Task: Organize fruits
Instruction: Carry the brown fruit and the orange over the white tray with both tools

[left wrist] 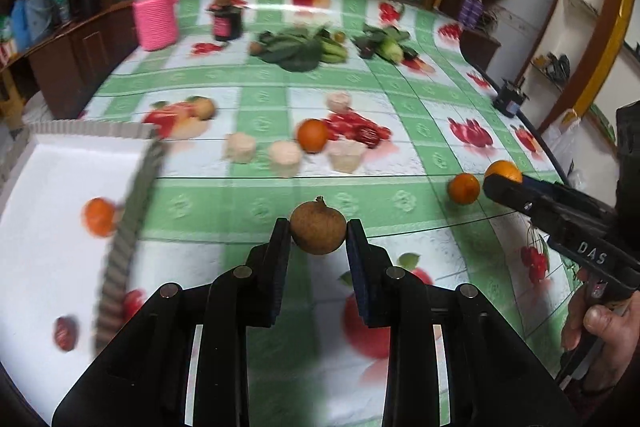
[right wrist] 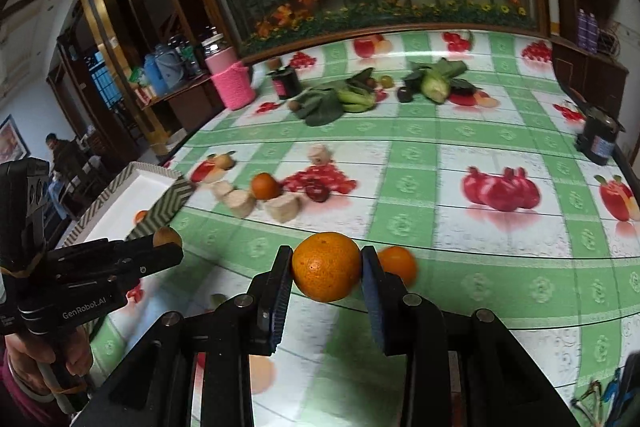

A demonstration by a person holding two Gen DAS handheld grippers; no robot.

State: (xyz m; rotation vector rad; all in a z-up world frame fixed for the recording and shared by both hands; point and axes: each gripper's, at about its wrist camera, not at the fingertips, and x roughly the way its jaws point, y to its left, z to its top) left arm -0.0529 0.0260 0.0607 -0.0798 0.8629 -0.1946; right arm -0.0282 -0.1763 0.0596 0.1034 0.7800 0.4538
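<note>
A: What is held at this moment, and where?

B: A brown round fruit (left wrist: 318, 225) is clamped between the fingers of the left gripper (left wrist: 318, 233), above the green checked tablecloth (left wrist: 400, 99). An orange (right wrist: 326, 265) is clamped in the right gripper (right wrist: 326, 269) in the same way. Both are gripped near the fingertips, at about the widest part of each fruit.

A: Where should they be brought?

B: Most probably to the white tray (left wrist: 48, 247) with the zigzag rim, which lies to the left. An orange (left wrist: 99, 217) and a small dark red fruit (left wrist: 65, 333) are already seen inside it (the view there is blurred, so the kind of the red one cannot be told).

A: How can the step be done well?

B: The brown fruit should be carried over the rim, not through it, because the rim stands up between the gripper and the tray floor. It should be lowered close to the floor before the fingers are opened; a round fruit that is dropped from above will probably roll. A free place beside the orange in the tray should be chosen, so that nothing is pushed.

A: And the right side?

B: The held orange is best kept back until the left gripper is out of the tray, so the two tools are not crossed. Another orange (right wrist: 398, 264) lies on the cloth just behind the right gripper, and one more orange (left wrist: 312, 135) is further back among the pale cups (left wrist: 284, 155); these remain to be collected.
</note>
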